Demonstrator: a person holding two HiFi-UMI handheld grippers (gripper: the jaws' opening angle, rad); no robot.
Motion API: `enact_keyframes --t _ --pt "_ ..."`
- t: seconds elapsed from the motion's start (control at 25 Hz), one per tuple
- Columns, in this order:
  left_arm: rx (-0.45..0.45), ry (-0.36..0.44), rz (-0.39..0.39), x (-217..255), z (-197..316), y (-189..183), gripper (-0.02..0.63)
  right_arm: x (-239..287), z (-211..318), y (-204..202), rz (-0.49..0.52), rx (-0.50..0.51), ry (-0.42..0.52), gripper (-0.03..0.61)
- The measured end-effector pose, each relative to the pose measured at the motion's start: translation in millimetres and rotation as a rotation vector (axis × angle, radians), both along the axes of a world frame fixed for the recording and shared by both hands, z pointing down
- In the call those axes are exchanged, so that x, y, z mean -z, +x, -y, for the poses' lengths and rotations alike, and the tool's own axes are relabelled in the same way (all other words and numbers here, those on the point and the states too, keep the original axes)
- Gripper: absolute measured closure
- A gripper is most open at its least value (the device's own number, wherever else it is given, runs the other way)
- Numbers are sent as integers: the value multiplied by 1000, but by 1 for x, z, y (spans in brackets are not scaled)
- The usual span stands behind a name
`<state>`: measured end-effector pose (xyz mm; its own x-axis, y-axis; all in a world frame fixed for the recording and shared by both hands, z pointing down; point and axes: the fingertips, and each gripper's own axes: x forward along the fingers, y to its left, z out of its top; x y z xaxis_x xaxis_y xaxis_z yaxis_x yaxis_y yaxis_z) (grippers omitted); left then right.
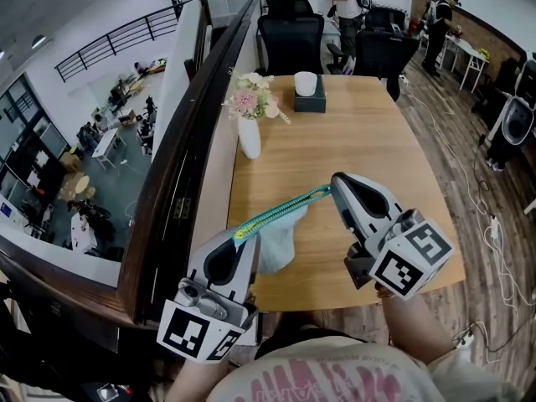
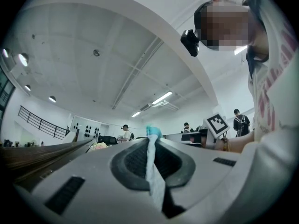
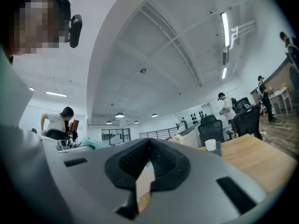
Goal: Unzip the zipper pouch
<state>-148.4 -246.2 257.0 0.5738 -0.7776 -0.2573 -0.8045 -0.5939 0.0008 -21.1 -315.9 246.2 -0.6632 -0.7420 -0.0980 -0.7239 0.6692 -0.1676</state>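
Wooden table (image 1: 352, 141) bears flower vase (image 1: 249, 136) and dark box (image 1: 309, 101).

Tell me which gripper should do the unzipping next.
Right. The right gripper is shut at the zipper's far end, seemingly on the pull, so it can draw away; the left gripper anchors the pouch fabric.

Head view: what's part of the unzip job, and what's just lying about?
In the job: zipper pouch, its teal zipper, left gripper shut on the pouch, right gripper shut on the zipper.
Lying about: flower vase, dark box, white cup, office chairs.
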Motion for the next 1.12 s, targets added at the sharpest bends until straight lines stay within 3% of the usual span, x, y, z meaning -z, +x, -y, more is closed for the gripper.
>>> enact_keyframes --t 0.12,0.32,0.44,0.6,0.76,1.12 --pt "-19 -20 -24 -3 1 0 607 -8 3 1 -2 0 -24 581" --pt "-86 -124 -159 -20 8 -2 607 -43 10 -8 5 29 -139 573" --pt "-10 -160 -96 -37 13 -7 607 -82 18 -4 -33 -23 -244 522" --pt "141 -240 8 -66 22 -19 607 -112 23 2 -81 -72 -341 506" --pt "219 -321 12 -89 30 -34 607 -116 25 0 -115 -96 -358 506" --pt "254 -341 -18 -96 32 -48 607 -115 29 5 -139 -146 -340 548"
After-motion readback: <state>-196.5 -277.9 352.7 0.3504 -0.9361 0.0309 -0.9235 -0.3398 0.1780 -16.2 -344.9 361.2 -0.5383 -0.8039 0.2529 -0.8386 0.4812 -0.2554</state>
